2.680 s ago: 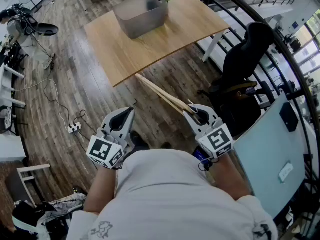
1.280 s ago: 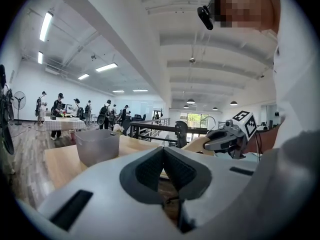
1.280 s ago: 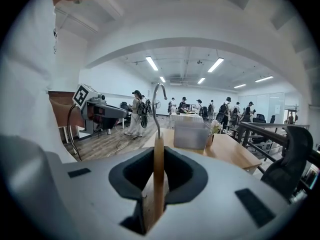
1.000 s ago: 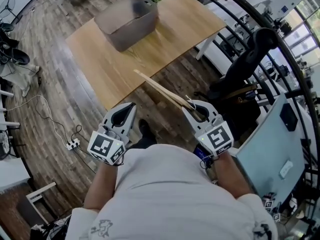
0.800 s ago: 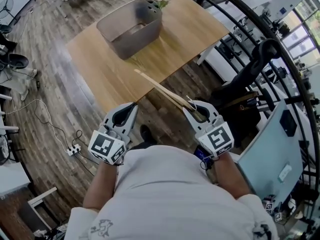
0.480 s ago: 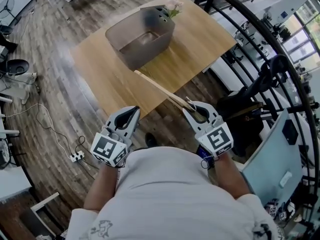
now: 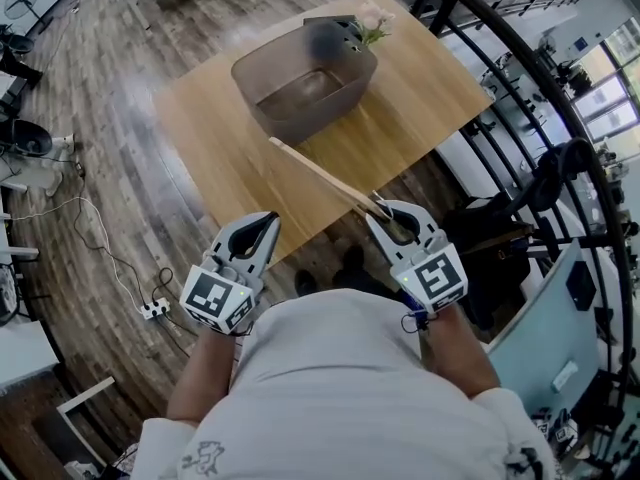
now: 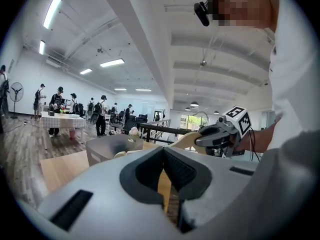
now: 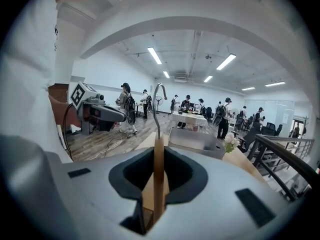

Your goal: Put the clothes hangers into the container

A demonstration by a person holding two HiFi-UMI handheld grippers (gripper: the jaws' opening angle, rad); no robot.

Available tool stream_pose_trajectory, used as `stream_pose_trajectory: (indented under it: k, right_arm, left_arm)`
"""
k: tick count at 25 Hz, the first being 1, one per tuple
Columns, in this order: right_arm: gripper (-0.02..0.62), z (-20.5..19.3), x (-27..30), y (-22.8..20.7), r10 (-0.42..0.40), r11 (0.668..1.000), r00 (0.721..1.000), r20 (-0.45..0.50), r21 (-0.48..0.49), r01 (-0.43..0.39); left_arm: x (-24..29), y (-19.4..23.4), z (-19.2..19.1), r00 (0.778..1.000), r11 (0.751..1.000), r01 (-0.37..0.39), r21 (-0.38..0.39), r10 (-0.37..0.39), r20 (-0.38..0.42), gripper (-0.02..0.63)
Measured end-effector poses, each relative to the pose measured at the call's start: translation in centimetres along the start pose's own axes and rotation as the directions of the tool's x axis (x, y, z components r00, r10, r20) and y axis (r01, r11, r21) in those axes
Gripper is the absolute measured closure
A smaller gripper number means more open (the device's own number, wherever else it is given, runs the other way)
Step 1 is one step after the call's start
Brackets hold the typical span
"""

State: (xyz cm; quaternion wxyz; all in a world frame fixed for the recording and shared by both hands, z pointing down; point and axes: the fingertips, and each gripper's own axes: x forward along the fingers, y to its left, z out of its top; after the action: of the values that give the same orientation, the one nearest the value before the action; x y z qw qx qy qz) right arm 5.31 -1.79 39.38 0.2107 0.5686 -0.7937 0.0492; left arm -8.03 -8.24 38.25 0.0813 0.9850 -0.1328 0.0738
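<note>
A wooden clothes hanger (image 7: 325, 180) sticks out up and left from my right gripper (image 7: 385, 223), which is shut on its end. In the right gripper view the hanger (image 9: 158, 171) stands edge-on between the pads, its metal hook (image 9: 157, 98) above. The grey container (image 7: 305, 80) stands on the wooden table (image 7: 220, 158) ahead, with the hanger's far tip over the table short of it. It also shows as the container (image 9: 194, 140) and the container (image 8: 111, 149). My left gripper (image 7: 262, 225) is shut and empty near the table's front edge; its jaws meet in the left gripper (image 8: 167, 179).
A small vase of flowers (image 7: 370, 30) stands behind the container. A curved black railing (image 7: 520, 63) and a black chair (image 7: 560, 173) lie to the right. A power strip with cables (image 7: 153, 310) lies on the wood floor at the left. Several people stand far off.
The table and container have drawn nearer and slid right and down in the head view. Both grippers keep their pose, the hanger still in the right one.
</note>
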Motion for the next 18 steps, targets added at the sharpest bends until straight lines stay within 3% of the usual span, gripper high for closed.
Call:
stream_pose_trajectory:
  k: [8, 18]
  right_arm:
    - [0.534, 1.9, 3.7, -3.1, 0.076, 0.996, 0.997, 0.031, -0.055, -0.075]
    - [0.534, 4.8, 9.2, -9.0, 0.169, 0.974, 0.984, 0.052, -0.161, -0.159]
  left_arm:
    - [0.8, 2.5, 0.9, 0.995, 0.995, -0.094, -0.021, 0.094, 0.012, 0.6]
    - [2.7, 6.8, 1.7, 0.967, 0.966, -0.252, -0.051, 0.253, 0.02, 0.6]
